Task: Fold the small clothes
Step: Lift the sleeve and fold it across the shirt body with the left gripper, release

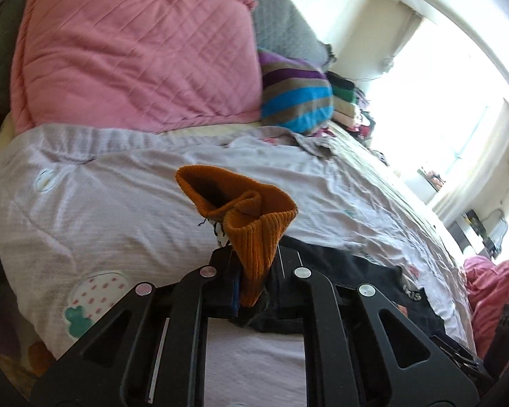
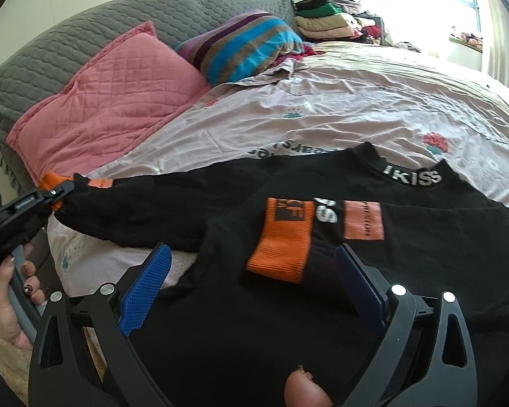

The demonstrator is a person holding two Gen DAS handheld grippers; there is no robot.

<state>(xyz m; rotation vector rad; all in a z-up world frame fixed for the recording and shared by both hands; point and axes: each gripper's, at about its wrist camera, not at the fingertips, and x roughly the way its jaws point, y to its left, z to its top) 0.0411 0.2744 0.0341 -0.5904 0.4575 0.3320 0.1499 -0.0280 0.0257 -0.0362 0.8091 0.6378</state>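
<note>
A black long-sleeved top (image 2: 322,305) with orange cuffs lies on the pale bedsheet (image 2: 322,108), its lettered collar (image 2: 412,178) at the far right. My left gripper (image 1: 251,271) is shut on one orange cuff (image 1: 251,224), which sticks up between its fingers above the sheet. Seen from the right wrist, that left gripper (image 2: 56,193) holds the stretched-out sleeve (image 2: 173,203) at the bed's left edge, with a hand (image 2: 10,291) on its handle. My right gripper (image 2: 251,251) stands open over the top's body. Between its blue pads (image 2: 146,288) lies the other orange cuff (image 2: 281,240), folded onto the chest.
A pink quilted pillow (image 2: 112,101) and a striped pillow (image 2: 247,40) lean on the grey padded headboard (image 2: 118,17). Folded clothes (image 2: 322,17) are stacked at the far corner near a bright window (image 1: 441,108). Pink fabric (image 1: 492,288) lies beyond the bed's right side.
</note>
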